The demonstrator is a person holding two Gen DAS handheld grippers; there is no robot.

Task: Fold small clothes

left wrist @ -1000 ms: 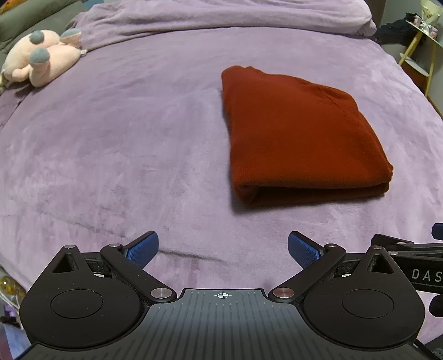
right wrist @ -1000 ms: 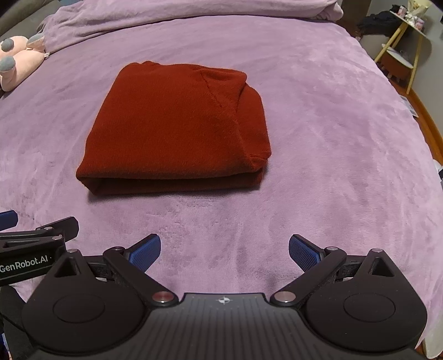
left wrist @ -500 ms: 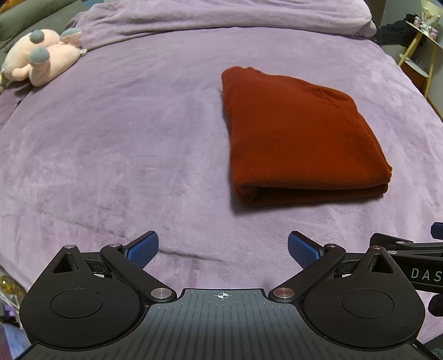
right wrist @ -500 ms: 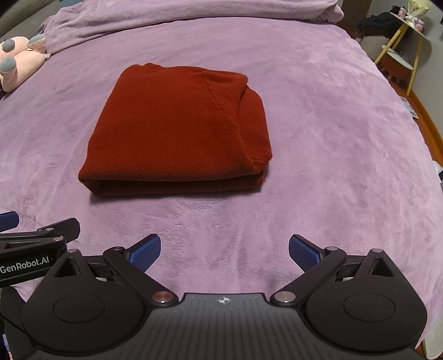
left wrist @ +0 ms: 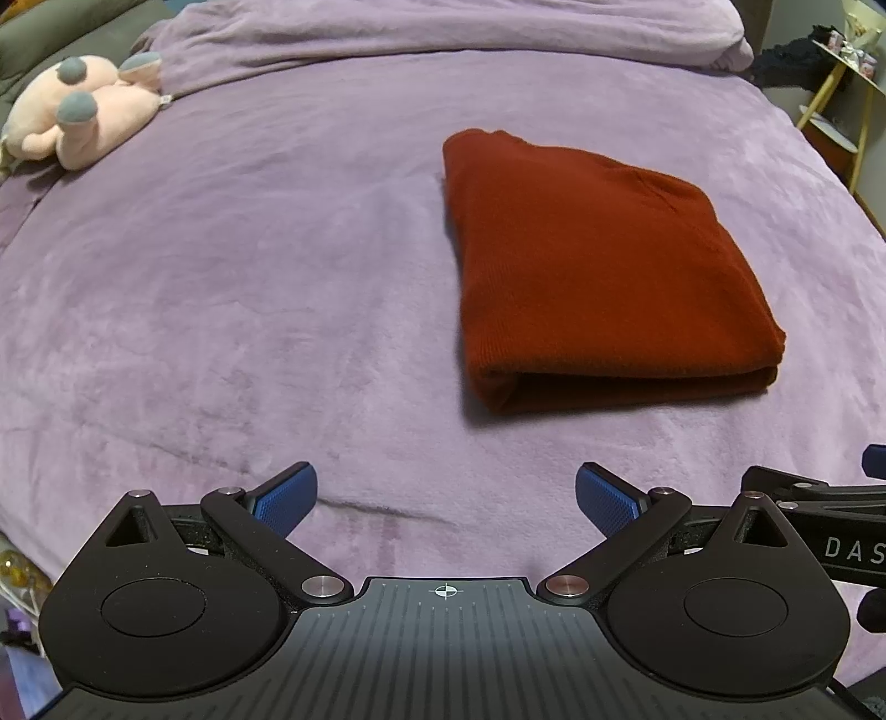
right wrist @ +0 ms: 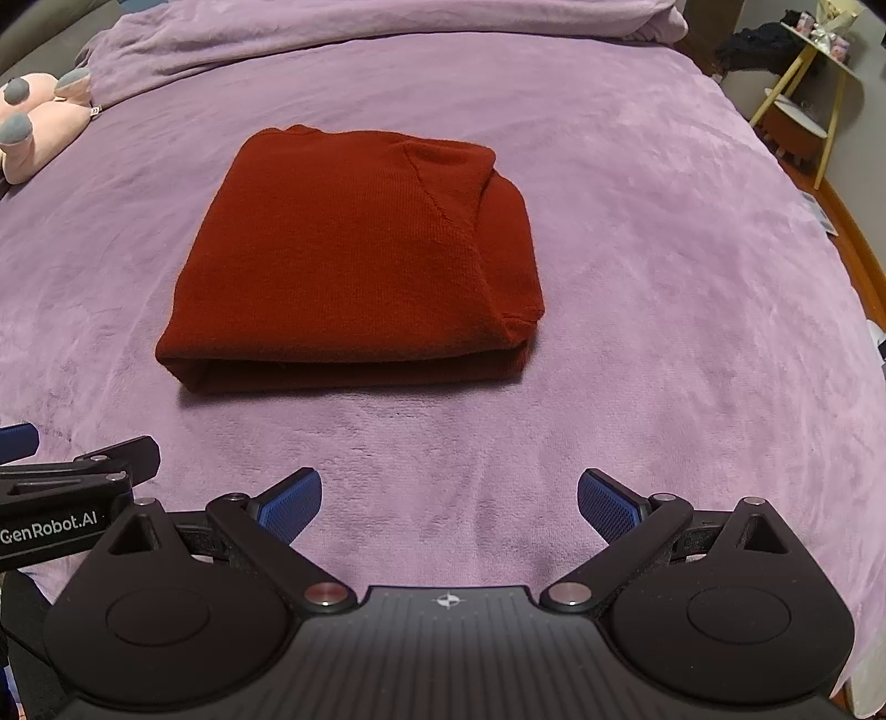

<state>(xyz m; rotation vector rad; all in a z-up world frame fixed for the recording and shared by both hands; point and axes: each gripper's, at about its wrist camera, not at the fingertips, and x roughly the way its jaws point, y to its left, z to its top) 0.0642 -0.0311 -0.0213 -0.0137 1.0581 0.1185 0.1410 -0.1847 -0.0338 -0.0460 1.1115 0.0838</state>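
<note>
A dark red garment [left wrist: 598, 271] lies folded into a thick rectangle on the purple blanket [left wrist: 249, 277]; it also shows in the right wrist view [right wrist: 354, 260]. My left gripper [left wrist: 446, 501] is open and empty, near the bed's front edge, below and left of the garment. My right gripper [right wrist: 448, 504] is open and empty, in front of the garment with a strip of blanket between. Each gripper's body shows at the edge of the other's view.
A pink plush toy [left wrist: 77, 111] lies at the far left of the bed, also in the right wrist view [right wrist: 33, 122]. A rumpled purple cover [left wrist: 443, 27] lies along the far edge. A yellow-legged side table [right wrist: 803, 111] stands at the right.
Both grippers have drifted back very slightly from the garment. Nothing else has moved.
</note>
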